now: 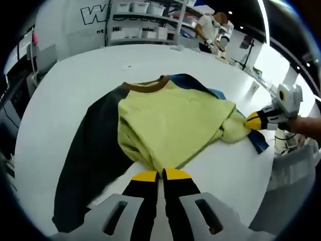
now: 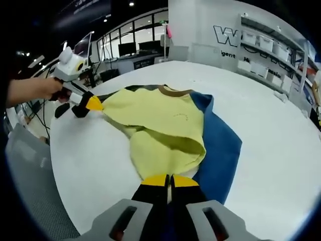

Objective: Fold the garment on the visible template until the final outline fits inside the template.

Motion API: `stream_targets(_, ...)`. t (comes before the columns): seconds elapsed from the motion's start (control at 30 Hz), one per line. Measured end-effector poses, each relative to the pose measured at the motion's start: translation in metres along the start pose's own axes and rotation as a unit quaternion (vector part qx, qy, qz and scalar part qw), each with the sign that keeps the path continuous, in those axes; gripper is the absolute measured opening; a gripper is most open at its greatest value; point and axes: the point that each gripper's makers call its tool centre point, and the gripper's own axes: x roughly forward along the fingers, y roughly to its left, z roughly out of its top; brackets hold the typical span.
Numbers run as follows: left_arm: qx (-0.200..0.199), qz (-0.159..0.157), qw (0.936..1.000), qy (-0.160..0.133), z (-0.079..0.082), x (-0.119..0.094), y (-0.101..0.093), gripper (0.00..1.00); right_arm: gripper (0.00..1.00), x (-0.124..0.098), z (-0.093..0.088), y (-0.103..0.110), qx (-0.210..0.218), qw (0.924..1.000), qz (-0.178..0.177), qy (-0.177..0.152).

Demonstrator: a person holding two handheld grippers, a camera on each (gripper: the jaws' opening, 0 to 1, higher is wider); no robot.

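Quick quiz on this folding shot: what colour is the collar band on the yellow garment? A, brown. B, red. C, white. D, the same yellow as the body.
A: the collar band is brown, sitting at the top edge of the yellow garment on the white table; the right gripper view shows the same brown band.
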Motion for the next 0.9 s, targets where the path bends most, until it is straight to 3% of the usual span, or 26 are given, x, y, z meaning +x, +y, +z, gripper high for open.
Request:
stream_targets(0.23,0.012,0.005,0.9999,-0.005,-0.008,-0.017,0.0,0.03,0.0,-0.01,0.005,0.006,-0.005,0.9997,0.018,-0.015)
stream_targets(0.37,0.011,0.008,0.9999,-0.008,-0.014,-0.025,-0.001,0.03,0.0,-0.017,0.006,0.015,-0.047,0.9981,0.037,-0.018)
stream_targets(0.6,0.007,0.014,0.9999,-0.008,-0.028,-0.043,0.0,0.03,0.0,-0.03,0.012,0.021,-0.068,0.996,0.05,-0.03)
stream_targets(0.9,-0.017,0.036,0.9992,0.001,-0.05,-0.07,0.019,0.03,0.0,-0.043,0.007,0.034,-0.119,0.9897,0.074,-0.032)
